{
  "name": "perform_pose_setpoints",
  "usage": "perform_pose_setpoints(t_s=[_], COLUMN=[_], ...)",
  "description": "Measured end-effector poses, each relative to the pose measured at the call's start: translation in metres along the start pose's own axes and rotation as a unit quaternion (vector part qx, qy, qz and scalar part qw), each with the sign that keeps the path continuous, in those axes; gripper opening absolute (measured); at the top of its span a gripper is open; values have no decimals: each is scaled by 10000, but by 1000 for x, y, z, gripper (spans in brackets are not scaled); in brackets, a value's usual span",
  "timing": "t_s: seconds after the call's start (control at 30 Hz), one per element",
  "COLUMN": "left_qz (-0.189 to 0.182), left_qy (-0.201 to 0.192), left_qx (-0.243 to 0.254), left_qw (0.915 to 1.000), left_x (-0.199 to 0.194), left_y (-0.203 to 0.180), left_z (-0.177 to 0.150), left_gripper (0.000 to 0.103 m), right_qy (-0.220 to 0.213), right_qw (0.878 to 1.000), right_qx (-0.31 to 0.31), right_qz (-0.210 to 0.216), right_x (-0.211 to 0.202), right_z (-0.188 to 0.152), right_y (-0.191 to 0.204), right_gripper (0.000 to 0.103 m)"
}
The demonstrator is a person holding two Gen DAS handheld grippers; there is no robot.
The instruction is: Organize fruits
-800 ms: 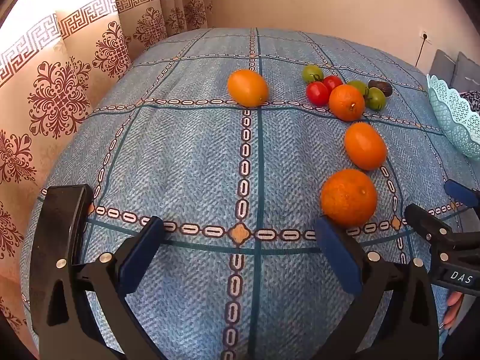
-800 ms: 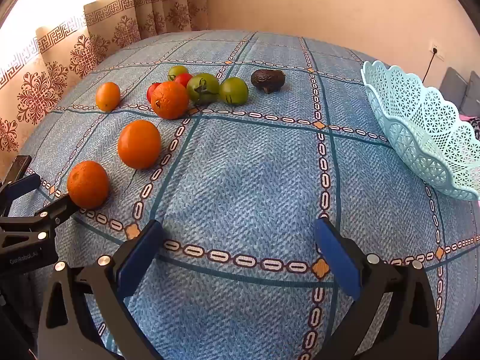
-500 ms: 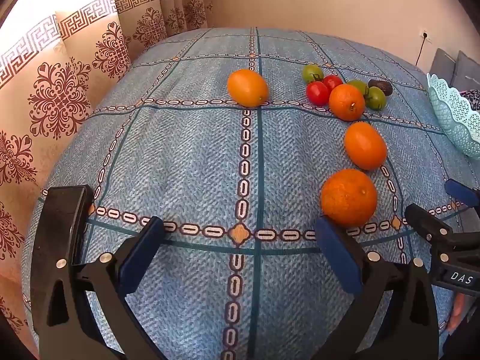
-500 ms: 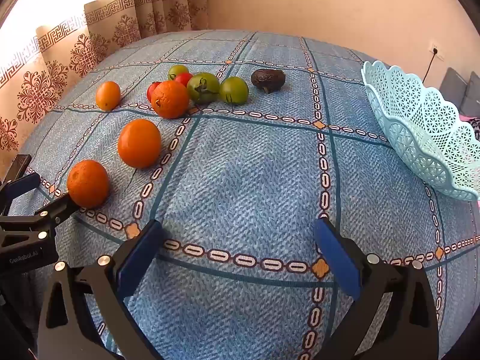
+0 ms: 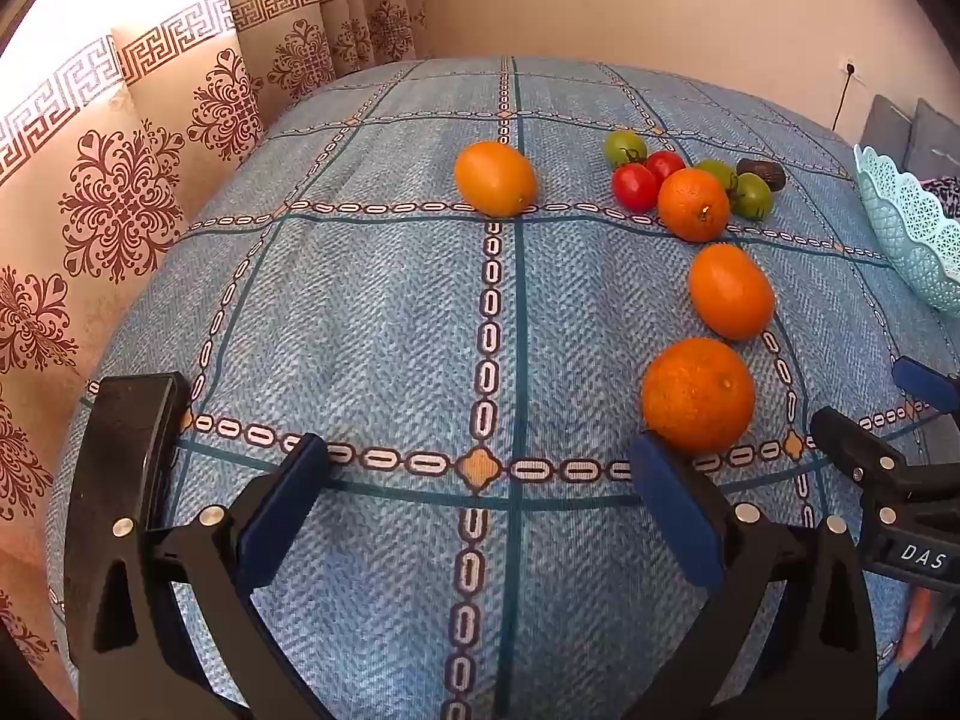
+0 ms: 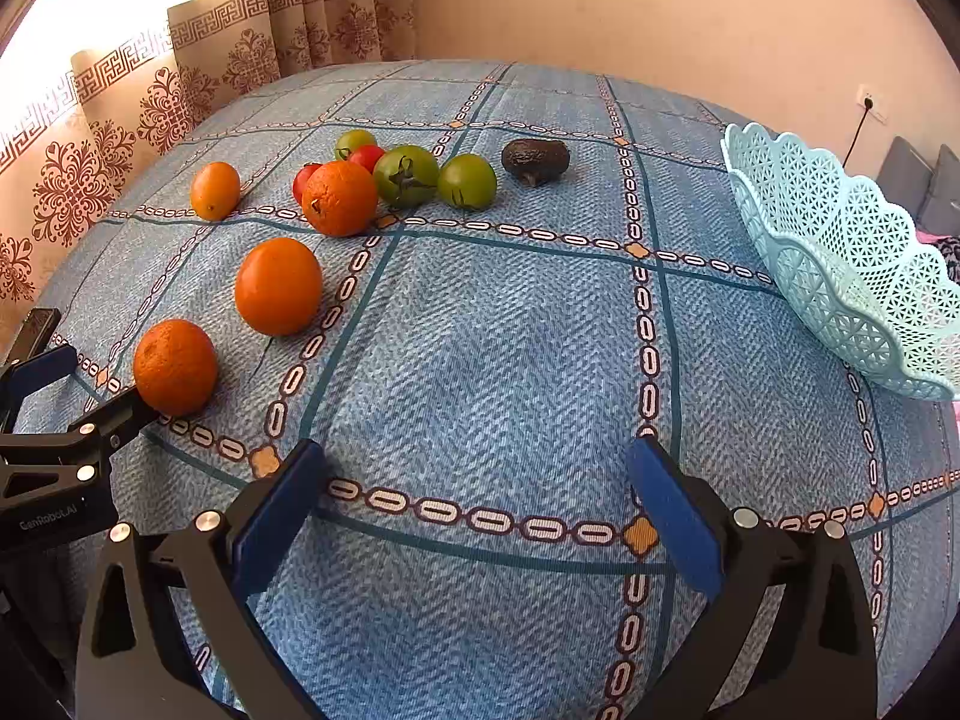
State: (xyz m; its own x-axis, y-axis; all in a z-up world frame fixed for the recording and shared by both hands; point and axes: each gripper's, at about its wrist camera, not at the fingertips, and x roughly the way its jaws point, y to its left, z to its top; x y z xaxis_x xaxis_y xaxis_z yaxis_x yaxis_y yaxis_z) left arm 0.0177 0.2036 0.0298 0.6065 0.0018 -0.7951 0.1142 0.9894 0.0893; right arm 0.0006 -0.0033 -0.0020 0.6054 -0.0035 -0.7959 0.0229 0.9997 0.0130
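Observation:
Several oranges lie on the blue patterned tablecloth (image 5: 372, 324). The nearest orange (image 5: 698, 395) sits just beyond the right fingertip of my left gripper (image 5: 477, 474), which is open and holds nothing. Further back are a second orange (image 5: 730, 291), a third (image 5: 693, 204) and a lone one (image 5: 495, 178). Red tomatoes (image 5: 635, 187), green tomatoes (image 6: 407, 175) and a dark avocado (image 6: 535, 161) cluster behind. My right gripper (image 6: 474, 480) is open over bare cloth. The light blue lattice basket (image 6: 840, 264) stands at the right.
Patterned curtains (image 5: 120, 198) hang close along the table's left side and a plain wall (image 6: 660, 12) runs behind. Each gripper shows at the edge of the other's view. A wall socket with a cable (image 6: 867, 102) is at the far right.

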Motion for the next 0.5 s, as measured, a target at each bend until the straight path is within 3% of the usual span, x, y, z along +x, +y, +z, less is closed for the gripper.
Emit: perform_pose_setpoints(t_s=[0.5], left_qz=[-23], left_qy=[-3], left_qx=[-14], left_qw=[10000], left_x=[-2], left_y=[0], left_z=[-1], left_gripper=[101], right_qy=[-6], right_qw=[10000], right_qx=[18], right_qz=[-46], right_x=[-1], right_z=[-1], right_y=[6], right_gripper=[98])
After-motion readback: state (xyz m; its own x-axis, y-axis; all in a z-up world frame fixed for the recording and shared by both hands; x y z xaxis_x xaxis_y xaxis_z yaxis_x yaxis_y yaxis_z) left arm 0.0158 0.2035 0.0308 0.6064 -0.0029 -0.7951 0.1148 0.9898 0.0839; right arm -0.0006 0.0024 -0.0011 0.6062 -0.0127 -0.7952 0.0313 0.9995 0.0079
